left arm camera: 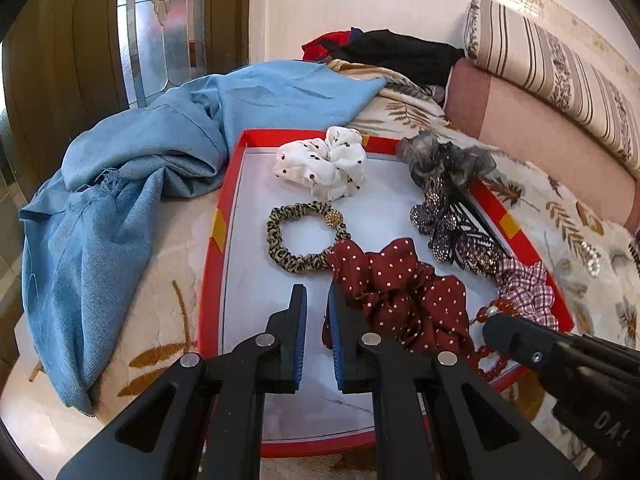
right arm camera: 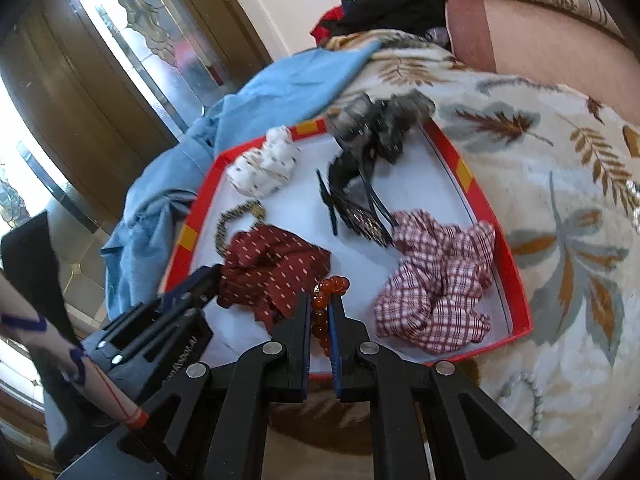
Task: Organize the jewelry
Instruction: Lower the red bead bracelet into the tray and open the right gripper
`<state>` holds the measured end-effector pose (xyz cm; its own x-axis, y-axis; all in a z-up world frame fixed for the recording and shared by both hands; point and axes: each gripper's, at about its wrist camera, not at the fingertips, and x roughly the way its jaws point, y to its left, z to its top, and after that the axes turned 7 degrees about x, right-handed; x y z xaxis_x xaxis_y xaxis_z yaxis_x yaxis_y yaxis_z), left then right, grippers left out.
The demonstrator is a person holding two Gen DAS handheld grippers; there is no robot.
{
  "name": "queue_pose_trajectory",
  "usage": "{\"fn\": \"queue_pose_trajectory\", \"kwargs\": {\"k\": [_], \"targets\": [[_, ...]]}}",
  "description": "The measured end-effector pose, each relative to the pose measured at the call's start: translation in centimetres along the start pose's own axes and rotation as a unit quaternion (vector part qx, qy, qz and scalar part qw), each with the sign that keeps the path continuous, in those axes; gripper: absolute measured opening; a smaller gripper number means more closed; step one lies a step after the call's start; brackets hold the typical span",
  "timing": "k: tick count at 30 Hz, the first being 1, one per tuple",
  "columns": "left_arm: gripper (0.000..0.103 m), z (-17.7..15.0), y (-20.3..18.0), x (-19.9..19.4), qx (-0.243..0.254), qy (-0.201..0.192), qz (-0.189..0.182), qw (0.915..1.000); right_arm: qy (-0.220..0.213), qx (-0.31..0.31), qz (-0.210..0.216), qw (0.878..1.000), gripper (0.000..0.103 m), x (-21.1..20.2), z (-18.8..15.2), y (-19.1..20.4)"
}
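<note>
While most hair pieces already lie in the red tray [right arm camera: 520, 280], my right tool [right arm camera: 322, 316] pinches an amber bead bracelet [right arm camera: 320, 320] above the tray's near edge; my left tool [left arm camera: 317, 308] hovers slightly parted, empty; pearl strands [right arm camera: 520, 392] on the bed outside the tray look left to do.

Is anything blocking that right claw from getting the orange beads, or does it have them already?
Nothing visible blocks it. The right gripper already has the orange bead bracelet between its fingers, above the red tray. The maroon dotted scrunchie lies beside it, not between.
</note>
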<state>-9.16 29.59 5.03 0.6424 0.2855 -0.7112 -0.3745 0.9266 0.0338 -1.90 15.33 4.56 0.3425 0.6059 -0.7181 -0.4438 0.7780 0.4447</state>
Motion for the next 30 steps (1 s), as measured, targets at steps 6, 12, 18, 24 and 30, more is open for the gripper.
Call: {"fn": "queue_pose_trajectory", "kwargs": {"k": [6,12,18,24,30], "targets": [[0.011,0.01,-0.07,0.25,0.002,0.005,0.003,1.0000,0.007,0.006,-0.004,1.000,0.009,0.33,-0.39,-0.79],[0.011,-0.03,-0.22,0.23,0.007,0.005,0.007,0.9999,0.011,0.009,-0.006,1.000,0.009,0.48,-0.75,-1.20],[0.011,-0.06,-0.21,0.27,0.007,0.006,0.007,0.9999,0.011,0.003,-0.010,1.000,0.009,0.50,-0.75,-1.00],[0.011,-0.07,-0.20,0.28,0.007,0.006,0.007,0.9999,0.009,0.000,-0.011,1.000,0.009,0.57,-0.76,-0.91],[0.011,-0.10,-0.22,0.39,0.007,0.006,0.007,0.9999,0.010,-0.001,-0.012,1.000,0.009,0.56,-0.80,-0.92]]}}
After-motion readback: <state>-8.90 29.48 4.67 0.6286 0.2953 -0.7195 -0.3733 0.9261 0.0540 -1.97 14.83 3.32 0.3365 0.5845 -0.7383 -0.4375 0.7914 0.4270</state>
